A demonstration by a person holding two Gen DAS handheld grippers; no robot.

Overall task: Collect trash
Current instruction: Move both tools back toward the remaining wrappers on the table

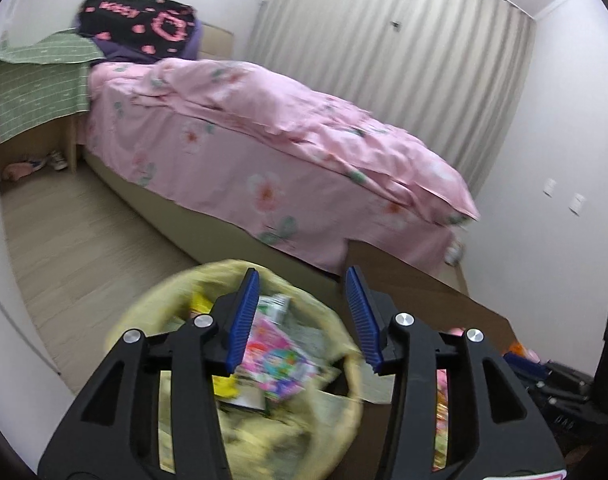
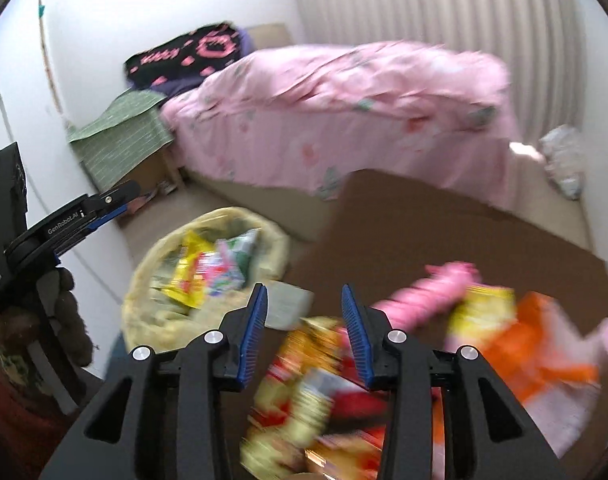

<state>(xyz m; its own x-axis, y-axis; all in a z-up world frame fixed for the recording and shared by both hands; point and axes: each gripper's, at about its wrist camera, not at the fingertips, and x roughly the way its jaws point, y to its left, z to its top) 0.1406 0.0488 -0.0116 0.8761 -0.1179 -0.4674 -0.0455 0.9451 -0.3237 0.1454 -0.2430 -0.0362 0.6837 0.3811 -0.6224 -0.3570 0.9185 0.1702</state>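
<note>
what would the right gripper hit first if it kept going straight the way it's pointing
Most likely the pile of snack wrappers on the brown table, lying below and between the open right gripper. The view is blurred and depth is unclear, so this is a guess.

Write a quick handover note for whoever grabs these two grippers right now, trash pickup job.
Left gripper: open, empty, over the trash bag.
Right gripper: open, empty, above the wrappers on the brown table.
Done: several wrappers already in the bag, which sits on the floor by the bed.
Left: snack wrappers, a pink packet and an orange one remain on the table; a crumpled bag lies by the far wall.
</note>
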